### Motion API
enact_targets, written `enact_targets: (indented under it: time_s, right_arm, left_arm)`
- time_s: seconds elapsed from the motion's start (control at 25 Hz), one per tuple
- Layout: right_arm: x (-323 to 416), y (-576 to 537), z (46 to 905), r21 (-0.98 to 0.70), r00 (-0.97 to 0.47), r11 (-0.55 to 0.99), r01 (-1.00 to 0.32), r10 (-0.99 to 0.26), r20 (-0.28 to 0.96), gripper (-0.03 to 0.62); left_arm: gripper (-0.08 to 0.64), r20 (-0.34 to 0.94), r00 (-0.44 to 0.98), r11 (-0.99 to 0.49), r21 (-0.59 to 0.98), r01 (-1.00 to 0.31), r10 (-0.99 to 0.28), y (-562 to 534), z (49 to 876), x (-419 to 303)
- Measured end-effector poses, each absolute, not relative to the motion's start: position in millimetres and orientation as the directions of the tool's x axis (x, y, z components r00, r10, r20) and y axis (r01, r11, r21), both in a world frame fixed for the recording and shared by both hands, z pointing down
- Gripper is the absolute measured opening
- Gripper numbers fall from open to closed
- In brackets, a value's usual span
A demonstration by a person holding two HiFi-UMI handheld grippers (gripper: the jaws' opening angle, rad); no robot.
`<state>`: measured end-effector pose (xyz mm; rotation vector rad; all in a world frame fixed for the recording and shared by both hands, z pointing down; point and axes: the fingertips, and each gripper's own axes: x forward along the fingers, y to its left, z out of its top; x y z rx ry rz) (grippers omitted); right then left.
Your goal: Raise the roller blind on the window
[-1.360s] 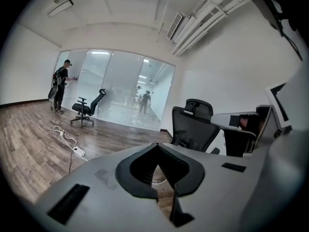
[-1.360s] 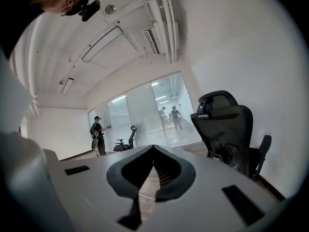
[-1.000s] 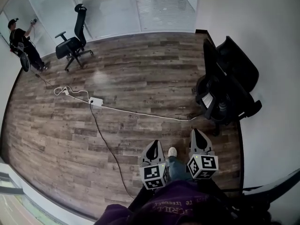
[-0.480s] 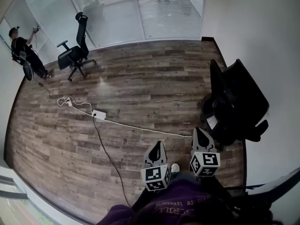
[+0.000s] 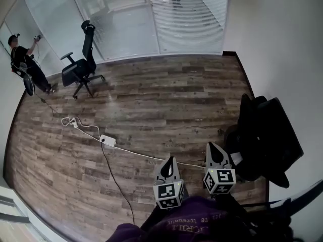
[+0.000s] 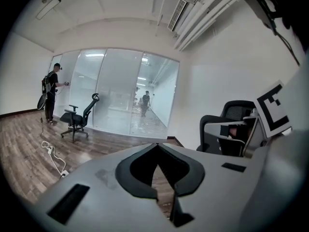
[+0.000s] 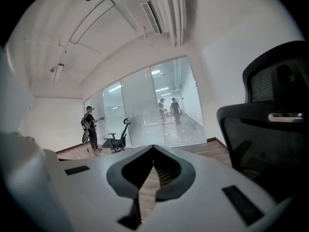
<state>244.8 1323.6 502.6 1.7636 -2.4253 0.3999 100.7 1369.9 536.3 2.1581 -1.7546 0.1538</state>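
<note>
Well ahead of us hangs the blind (image 5: 187,19); our left gripper (image 5: 170,160) and right gripper (image 5: 212,146), both pressed together and empty, point toward it, the right slightly nearer.

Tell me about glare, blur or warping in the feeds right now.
Head view: sharp, evenly lit; fisheye bows the glass wall and wood floor, pale sheen near the far office chair. Left gripper view: black round vignette, glass washed bright, left gripper fills the bottom. Right gripper view: same vignette; near black chair reads dark.
</note>
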Motion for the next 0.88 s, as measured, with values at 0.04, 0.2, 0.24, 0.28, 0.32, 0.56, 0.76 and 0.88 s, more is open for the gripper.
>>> enact_targets:
  time_s: [0.04,0.2,0.24,0.28,0.32,0.56,0.76,0.88]
  right_arm:
    - [235,1305,499,-0.156,-0.324,0.293,-0.943,-0.916,0.237,-0.002]
    - [193,1229,479,-0.150,-0.345,0.320,-0.935,-0.920,0.185,-0.002]
    - [185,1211,475,-0.145,-0.342,0.319,-0.937,-0.924,0.174,-0.002]
    - [178,1193,472,-0.145,-0.340,0.318,-0.937,-0.926,0.163,-0.002]
    - [171,1178,472,-0.147,-0.338,0.317,-0.937,-0.928,0.155,-0.002]
    - [150,1109,487,-0.150,-0.315,0.290,-0.945,-0.929,0.192,-0.002]
    - [149,1042,498,-0.143,-0.293,0.265,-0.953,-0.929,0.227,-0.002]
    - [138,986,500,-0.141,-0.303,0.278,-0.950,-0.928,0.214,-0.002]
  left_arm:
    - [0.002,0.295,0.230,-0.174,0.204,-0.963,-0.927,1350,532,92]
    - [0.002,0.257,0.233,-0.190,0.179,-0.965,-0.938,1271,512,51]
    - [0.002,0.254,0.231,-0.193,0.167,-0.967,-0.939,1253,510,41]
    - [0.002,0.253,0.231,-0.195,0.159,-0.968,-0.939,1237,509,32]
    - [0.002,0.256,0.231,-0.196,0.156,-0.968,-0.939,1222,511,24]
    - [0.002,0.304,0.217,-0.171,0.172,-0.970,-0.928,1147,531,-8]
    - [0.002,0.340,0.243,-0.174,0.220,-0.960,-0.909,1098,548,-7]
    - [0.002,0.349,0.227,-0.153,0.228,-0.962,-0.909,1050,555,-18]
